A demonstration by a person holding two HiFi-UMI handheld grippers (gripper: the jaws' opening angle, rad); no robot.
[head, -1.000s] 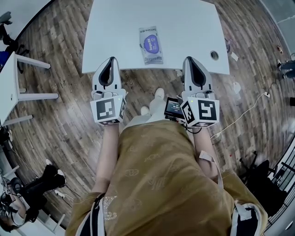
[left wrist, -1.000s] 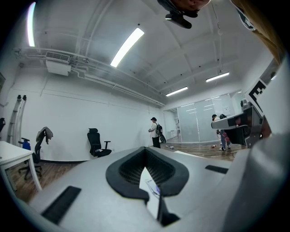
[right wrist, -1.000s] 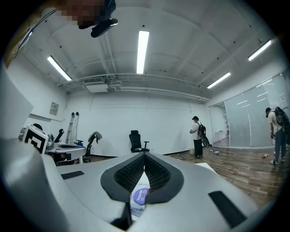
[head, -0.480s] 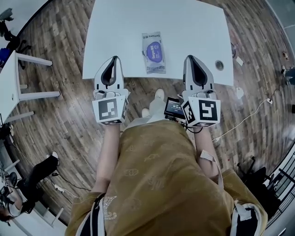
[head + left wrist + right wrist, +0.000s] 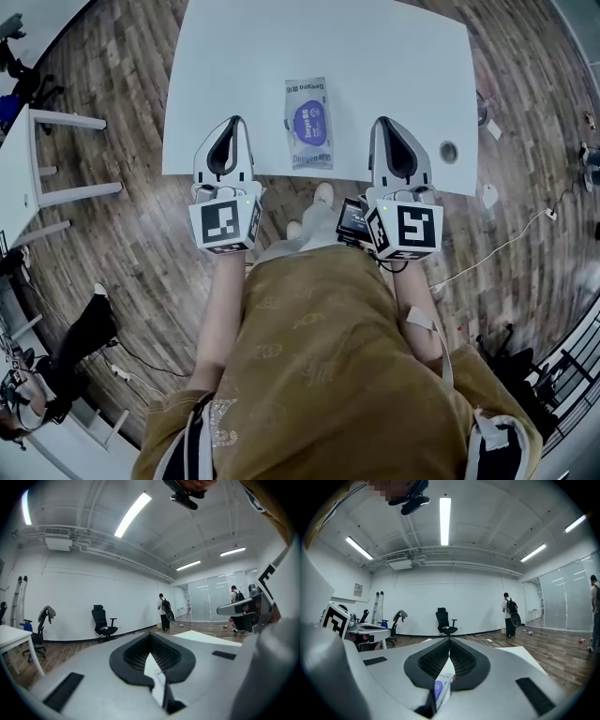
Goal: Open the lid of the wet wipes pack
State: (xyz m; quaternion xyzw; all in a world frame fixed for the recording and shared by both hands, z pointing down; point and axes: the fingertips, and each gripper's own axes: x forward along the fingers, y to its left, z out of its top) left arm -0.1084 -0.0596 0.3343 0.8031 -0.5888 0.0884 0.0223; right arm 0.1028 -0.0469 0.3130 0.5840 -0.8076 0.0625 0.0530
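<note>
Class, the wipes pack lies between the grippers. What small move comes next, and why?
Probably bring the left gripper forward onto the pack to steady it: it and the right gripper sit shut at the table edge, touching nothing; the lid looks closed.

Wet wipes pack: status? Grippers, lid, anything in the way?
Both shut, empty: left gripper, right gripper, at the table edge. Wet wipes pack lies flat between them, untouched, lid looks closed. Nothing blocking it.
</note>
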